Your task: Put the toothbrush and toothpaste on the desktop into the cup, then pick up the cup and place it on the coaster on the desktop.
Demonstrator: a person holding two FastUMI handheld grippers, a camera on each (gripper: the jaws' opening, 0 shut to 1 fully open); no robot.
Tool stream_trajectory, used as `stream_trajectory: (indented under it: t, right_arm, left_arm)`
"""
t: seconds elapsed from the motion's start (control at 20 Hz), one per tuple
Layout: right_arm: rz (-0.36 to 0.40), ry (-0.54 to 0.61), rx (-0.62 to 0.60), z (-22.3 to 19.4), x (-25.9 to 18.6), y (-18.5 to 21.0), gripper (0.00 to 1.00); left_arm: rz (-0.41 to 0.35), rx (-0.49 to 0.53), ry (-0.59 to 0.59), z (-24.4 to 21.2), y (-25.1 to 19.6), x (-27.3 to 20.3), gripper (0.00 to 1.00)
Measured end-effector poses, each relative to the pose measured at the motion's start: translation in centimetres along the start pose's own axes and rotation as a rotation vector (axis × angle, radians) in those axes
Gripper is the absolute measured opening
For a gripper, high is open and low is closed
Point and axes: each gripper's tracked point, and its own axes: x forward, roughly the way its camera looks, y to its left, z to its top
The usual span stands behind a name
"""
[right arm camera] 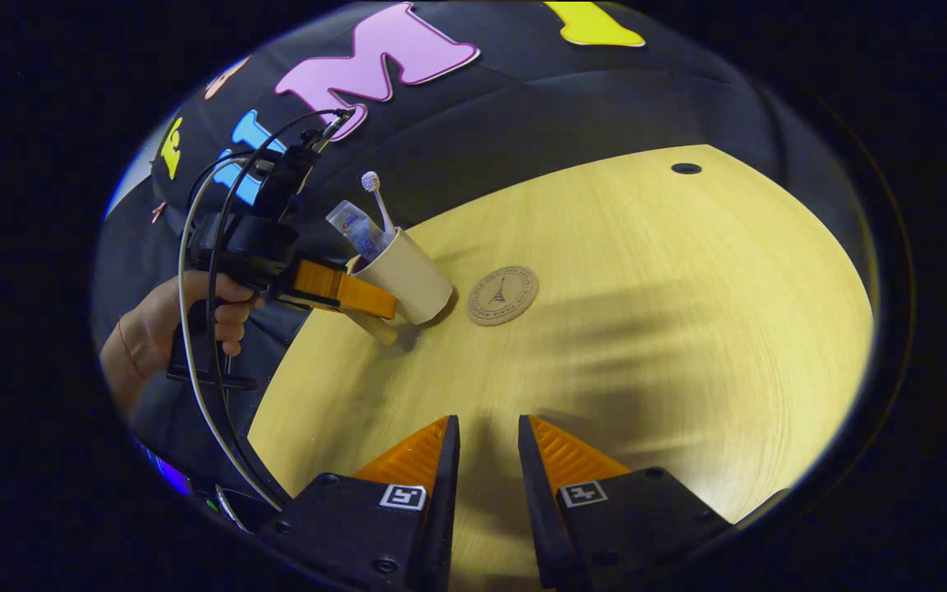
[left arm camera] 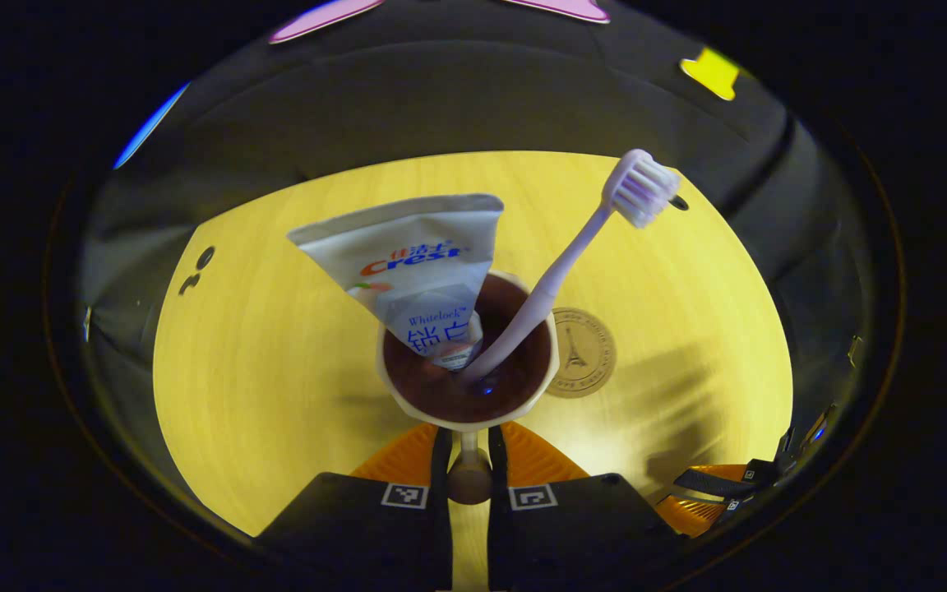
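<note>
Your left hand-held gripper (left arm camera: 468, 436) is clamped on the handle of the cup (left arm camera: 467, 362), which holds the toothpaste (left arm camera: 420, 263) and toothbrush (left arm camera: 572, 255) and hangs tilted above the counter (left arm camera: 276, 370), just beside the coaster (left arm camera: 582, 353). Your right hand-held gripper (right arm camera: 488, 444) hovers nearby, jaws parted around nothing.

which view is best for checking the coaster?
The right gripper view: the whole coaster lies unobstructed on the table, beside the cup held by the left tool. In the left gripper view the cup hides the coaster's near-left edge.
</note>
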Motion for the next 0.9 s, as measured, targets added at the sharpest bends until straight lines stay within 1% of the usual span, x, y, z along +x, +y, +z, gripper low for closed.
stream_trajectory:
  t: [0.05,0.1,0.15,0.2,0.25,0.3,0.35,0.4,0.45,0.5,0.65,0.7,0.75,0.9]
  right_arm:
    - [-0.011,-0.011,0.011,0.4,-0.2,-0.5,0.43]
    - [-0.023,-0.02,0.019,0.6,-0.3,-1.0,0.44]
    - [-0.034,-0.029,0.028,0.9,-0.6,-1.5,0.27]
    - [-0.043,-0.038,0.038,1.2,-0.8,-1.9,0.44]
    - [-0.052,-0.044,0.046,1.4,-0.8,-2.3,0.27]
    - [-0.061,-0.049,0.052,1.5,-0.9,-2.7,0.44]
    - [-0.069,-0.051,0.056,1.5,-1.1,-3.1,0.27]
    - [-0.074,-0.053,0.062,1.5,-1.2,-3.3,0.27]
    - [-0.081,-0.054,0.068,1.7,-1.0,-3.5,0.44]
    - [-0.084,-0.054,0.076,1.7,-1.0,-3.7,0.27]
    - [-0.084,-0.052,0.088,1.6,-0.7,-3.6,0.27]
    - [-0.082,-0.051,0.089,1.7,-0.6,-3.5,0.44]
    - [-0.08,-0.048,0.089,1.5,-0.5,-3.4,0.27]
    - [-0.075,-0.038,0.082,1.3,-0.2,-3.1,0.27]
  left_arm:
    - [-0.012,0.02,0.001,0.0,-0.3,0.1,0.21]
    - [-0.023,0.04,0.002,0.1,-0.4,0.2,0.21]
    - [-0.031,0.062,0.004,0.1,-0.4,0.4,0.21]
    - [-0.037,0.081,0.009,0.1,-0.4,0.6,0.21]
    - [-0.041,0.096,0.013,0.1,-0.4,0.8,0.21]
    - [-0.047,0.105,0.018,0.1,-0.4,1.0,0.21]
    - [-0.052,0.11,0.022,0.1,-0.5,1.0,0.21]
    - [-0.049,0.117,0.026,0.1,-0.4,0.9,0.21]
    - [-0.047,0.133,0.021,0.4,-0.2,0.9,0.21]
    - [-0.047,0.138,0.021,0.6,-0.2,1.0,0.21]
    - [-0.05,0.127,0.027,0.2,-0.5,0.9,0.21]
    - [-0.048,0.125,0.029,0.1,-0.4,0.8,0.21]
    - [-0.047,0.124,0.031,0.1,-0.5,0.8,0.21]
    - [-0.046,0.116,0.029,0.2,-0.6,0.8,0.21]
